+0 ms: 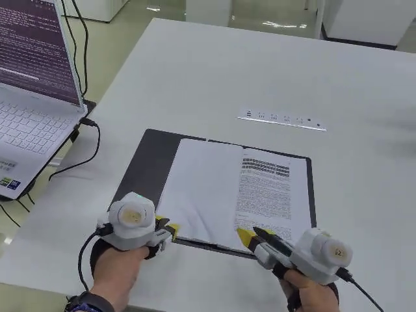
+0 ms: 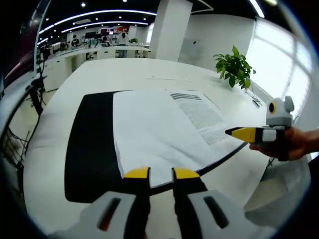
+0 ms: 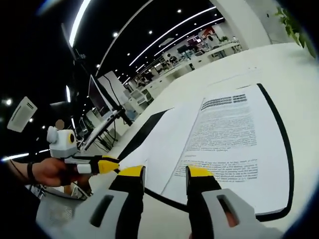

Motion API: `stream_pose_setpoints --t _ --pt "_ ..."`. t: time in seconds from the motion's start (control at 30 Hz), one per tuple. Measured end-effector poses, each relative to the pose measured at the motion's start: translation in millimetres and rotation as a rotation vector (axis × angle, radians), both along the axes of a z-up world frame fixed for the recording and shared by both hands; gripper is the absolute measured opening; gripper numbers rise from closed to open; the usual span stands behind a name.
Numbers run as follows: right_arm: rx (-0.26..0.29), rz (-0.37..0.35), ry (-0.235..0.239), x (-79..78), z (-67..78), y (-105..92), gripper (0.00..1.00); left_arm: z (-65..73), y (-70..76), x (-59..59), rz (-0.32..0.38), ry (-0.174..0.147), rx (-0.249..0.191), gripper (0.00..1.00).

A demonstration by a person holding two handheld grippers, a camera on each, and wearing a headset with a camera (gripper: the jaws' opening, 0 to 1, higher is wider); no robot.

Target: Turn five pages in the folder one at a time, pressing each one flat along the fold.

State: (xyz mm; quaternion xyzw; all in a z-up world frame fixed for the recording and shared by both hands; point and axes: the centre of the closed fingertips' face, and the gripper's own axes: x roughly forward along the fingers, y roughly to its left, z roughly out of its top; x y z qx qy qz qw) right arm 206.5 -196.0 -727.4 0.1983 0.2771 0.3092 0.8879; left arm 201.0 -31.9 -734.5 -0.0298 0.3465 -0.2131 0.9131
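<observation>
Looks like the left gripper (image 1: pixel 168 229) and right gripper (image 1: pixel 250 235) are parked at the near edge of the open folder (image 1: pixel 140 172), fingers (image 2: pixel 137 173) spread and empty, ready for page-grabbing.

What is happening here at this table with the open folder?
A person holds a claw in each hand at the near edge of an open black folder on a white table. The left claw is by the bottom edge of the blank left page, the right claw by the bottom of the printed right page. Both stand with jaws apart and grip nothing; the pages appear to lie flat. A laptop stands at the left.
</observation>
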Motion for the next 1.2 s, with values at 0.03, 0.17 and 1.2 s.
stream_pose_setpoints --t 0.03,0.17,1.2 --pt "-0.004 -0.006 -0.011 0.2 4.9 -5.2 0.33 6.7 -0.3 0.7 -0.010 -0.013 0.004 0.18" --pt "-0.029 -0.032 -0.047 0.7 16.8 -24.8 0.35 27.2 -1.2 4.3 -0.029 -0.062 0.003 0.23" --pt "-0.105 -0.079 -0.151 -40.9 72.7 -94.7 0.63 114.8 41.9 -35.7 -0.006 -0.226 0.071 0.66"
